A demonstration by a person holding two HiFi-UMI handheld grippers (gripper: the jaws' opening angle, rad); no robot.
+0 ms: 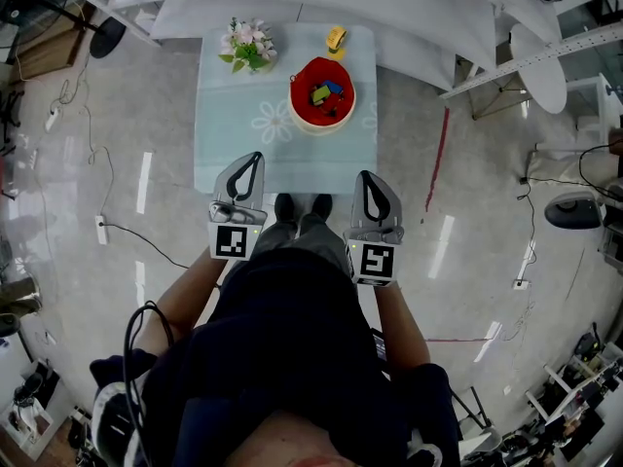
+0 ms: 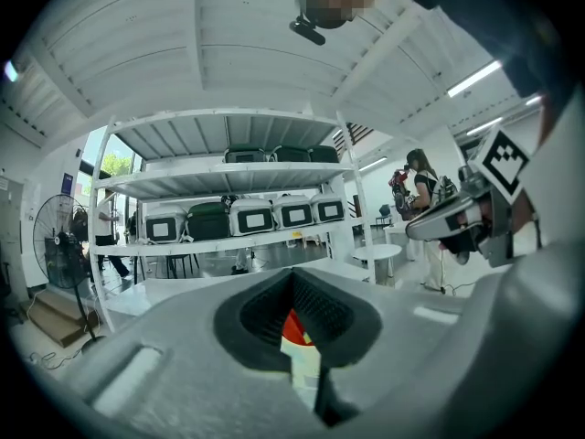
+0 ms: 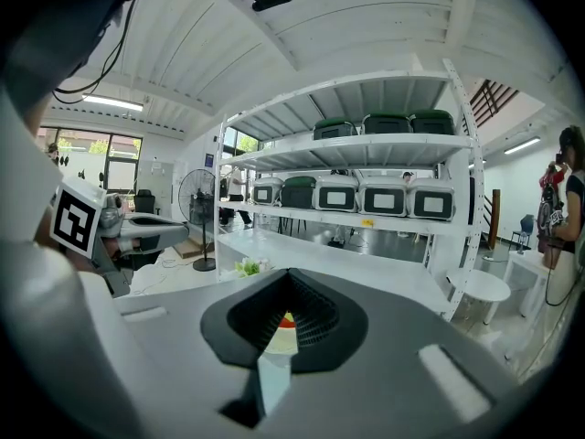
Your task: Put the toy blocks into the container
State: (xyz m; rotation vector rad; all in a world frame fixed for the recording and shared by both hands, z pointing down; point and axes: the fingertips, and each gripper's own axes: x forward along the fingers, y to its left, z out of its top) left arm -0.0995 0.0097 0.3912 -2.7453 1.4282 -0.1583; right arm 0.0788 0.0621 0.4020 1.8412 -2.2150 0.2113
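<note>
Arms forward at waist – left hand-held gripper (image 1: 255,157) and right hand-held gripper (image 1: 363,176) pressed together, empty. Toy blocks (image 1: 327,93) in red bowl (image 1: 298,80) on counter (image 1: 232,129) – ahead, apart.

The table (image 1: 226,125) wears a pale aqua cloth printed with white daisies, the container (image 1: 313,68) is red around blue, yellow and green toy blocks (image 1: 327,93), the far-left-corner flowers (image 1: 246,45) are pink, white and green, and the grey left hand-held gripper (image 1: 255,159) and right hand-held gripper (image 1: 363,177) carry black-and-white marker squares.
</note>
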